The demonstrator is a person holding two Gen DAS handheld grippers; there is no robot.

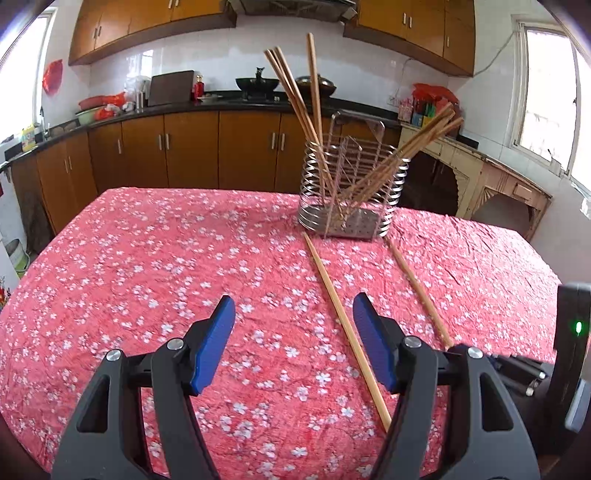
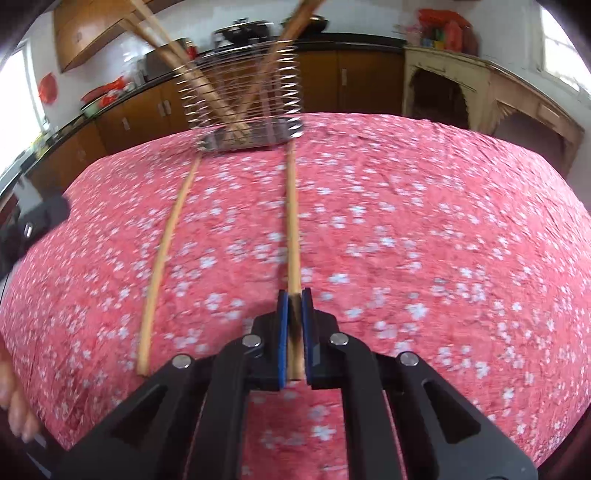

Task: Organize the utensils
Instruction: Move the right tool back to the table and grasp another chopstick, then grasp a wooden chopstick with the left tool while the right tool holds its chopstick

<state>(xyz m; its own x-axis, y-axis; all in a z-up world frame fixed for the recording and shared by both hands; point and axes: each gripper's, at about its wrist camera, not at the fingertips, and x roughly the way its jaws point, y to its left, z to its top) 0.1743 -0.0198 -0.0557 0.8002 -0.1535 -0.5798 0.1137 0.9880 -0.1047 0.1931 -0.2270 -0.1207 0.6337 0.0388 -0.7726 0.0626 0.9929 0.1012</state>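
Between our right gripper's (image 2: 294,295) fingers: one chopstick (image 2: 292,221), clamped.
Left gripper (image 1: 293,314) fingers apart beside another chopstick (image 1: 341,317); both still outside the holder (image 1: 351,199).

A home kitchen is shown. Brown wooden wall cabinets (image 1: 155,22) are hung above white tiles, and base cabinets (image 1: 184,147) are run under a dark countertop (image 1: 177,107) at the far side. A black wok (image 1: 257,84) is set on the stove under a range hood (image 1: 291,6). The near desk is covered with a red floral cloth (image 1: 166,258).
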